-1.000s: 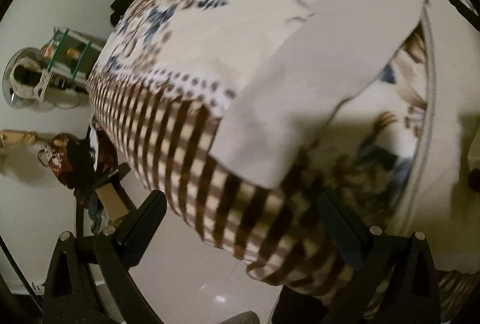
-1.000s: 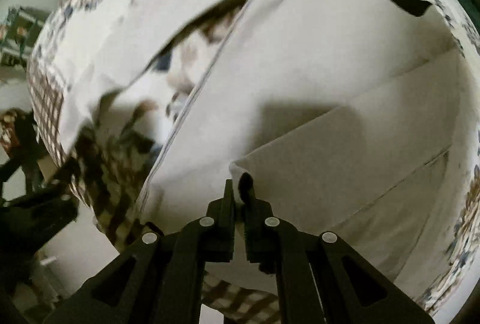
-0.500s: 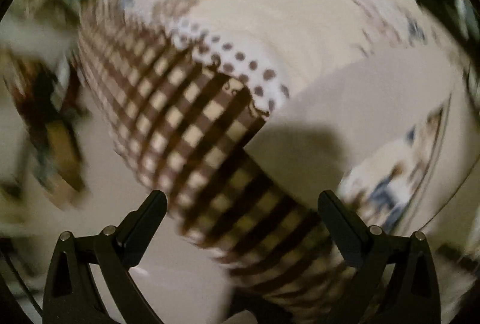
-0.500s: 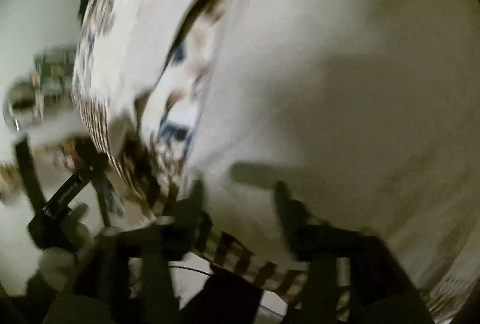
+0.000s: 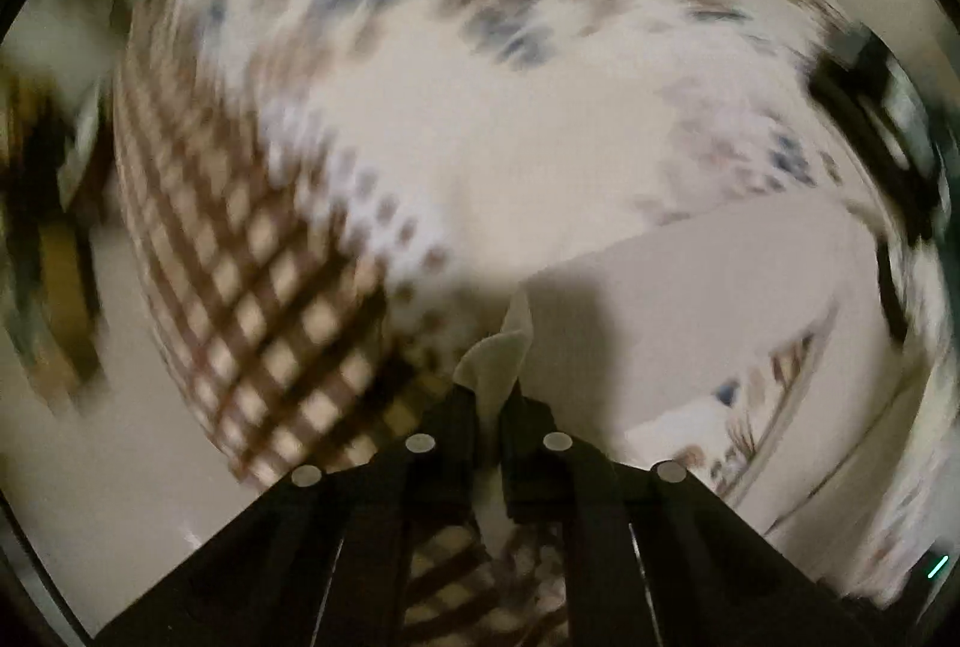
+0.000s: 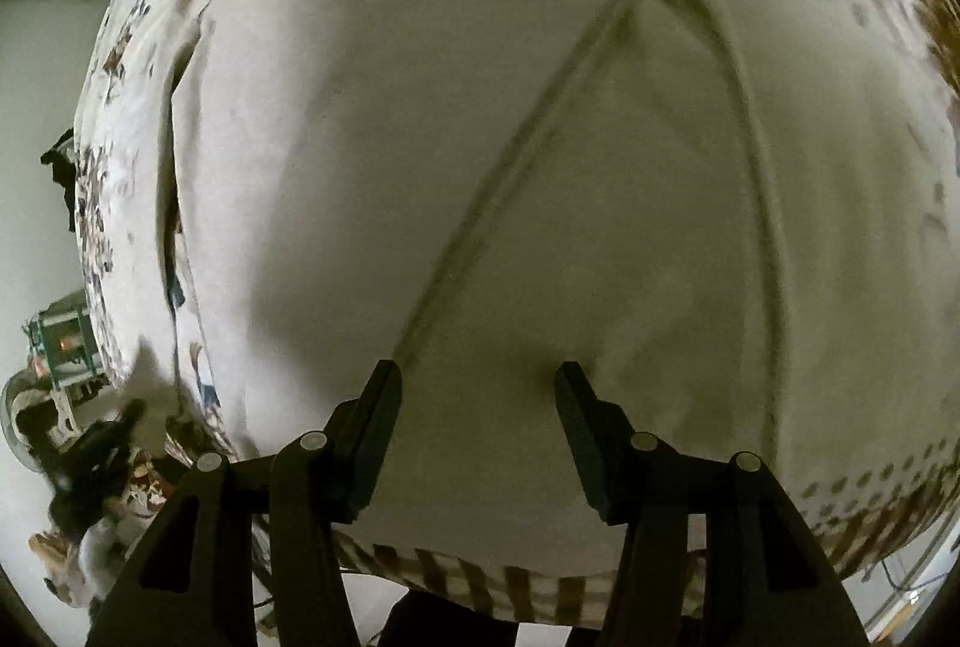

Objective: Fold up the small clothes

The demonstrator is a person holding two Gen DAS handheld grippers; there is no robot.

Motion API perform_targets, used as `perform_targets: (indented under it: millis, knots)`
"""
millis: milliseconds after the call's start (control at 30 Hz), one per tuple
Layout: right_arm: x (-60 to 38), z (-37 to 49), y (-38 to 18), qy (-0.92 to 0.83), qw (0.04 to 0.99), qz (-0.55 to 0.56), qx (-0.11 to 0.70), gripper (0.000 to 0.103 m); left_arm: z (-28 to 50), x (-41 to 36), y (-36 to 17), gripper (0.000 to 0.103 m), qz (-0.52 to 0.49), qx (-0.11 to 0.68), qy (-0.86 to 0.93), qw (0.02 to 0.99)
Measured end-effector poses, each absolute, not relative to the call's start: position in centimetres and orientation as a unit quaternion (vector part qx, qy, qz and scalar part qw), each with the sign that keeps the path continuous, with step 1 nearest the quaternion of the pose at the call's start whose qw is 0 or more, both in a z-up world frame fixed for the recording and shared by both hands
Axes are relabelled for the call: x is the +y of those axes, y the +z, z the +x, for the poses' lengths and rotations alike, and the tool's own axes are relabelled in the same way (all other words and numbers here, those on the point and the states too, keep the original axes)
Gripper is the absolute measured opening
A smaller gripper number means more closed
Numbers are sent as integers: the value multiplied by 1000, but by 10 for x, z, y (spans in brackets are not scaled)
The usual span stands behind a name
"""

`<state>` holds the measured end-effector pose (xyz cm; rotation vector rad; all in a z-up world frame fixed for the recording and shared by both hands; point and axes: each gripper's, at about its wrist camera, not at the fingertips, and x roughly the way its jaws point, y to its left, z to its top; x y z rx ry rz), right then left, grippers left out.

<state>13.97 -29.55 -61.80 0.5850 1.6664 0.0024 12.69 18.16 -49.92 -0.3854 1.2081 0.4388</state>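
Cloth (image 5: pixel 708 299) corner sits pinched in left gripper (image 5: pixel 493 407); right gripper (image 6: pixel 477 395) hovers spread above it.

Pale glossy floor (image 6: pixel 36 179), perhaps cluttered shelving (image 6: pixel 63 347) beside patterned bedding (image 5: pixel 420 119).

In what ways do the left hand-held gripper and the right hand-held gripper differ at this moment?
The left hand-held gripper is shut, pinching a corner of the cream garment; the right hand-held gripper is open and holds nothing. The left view is motion-blurred; the right view is fairly sharp. Both point at the same garment on the patterned bedspread.
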Motion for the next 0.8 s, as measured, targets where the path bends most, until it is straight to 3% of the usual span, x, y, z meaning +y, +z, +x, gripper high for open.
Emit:
perform_targets:
  millis: [167, 300, 467, 733, 800]
  knots:
    - [-298, 123, -619, -20, 631, 279, 724, 56, 147, 78, -450, 4, -31, 544, 51, 837]
    - [-314, 100, -621, -57, 623, 303, 719, 56, 142, -35, -453, 4, 87, 538, -110, 831]
    - [-342, 71, -618, -97, 622, 320, 708, 56, 106, -144, -478, 4, 149, 541, -253, 788]
    - [-392, 32, -615, -147, 616, 347, 692, 56, 66, -202, -515, 4, 203, 560, -321, 737]
    - [-397, 26, -615, -148, 614, 351, 691, 56, 72, -203, -523, 9, 198, 578, -314, 727]
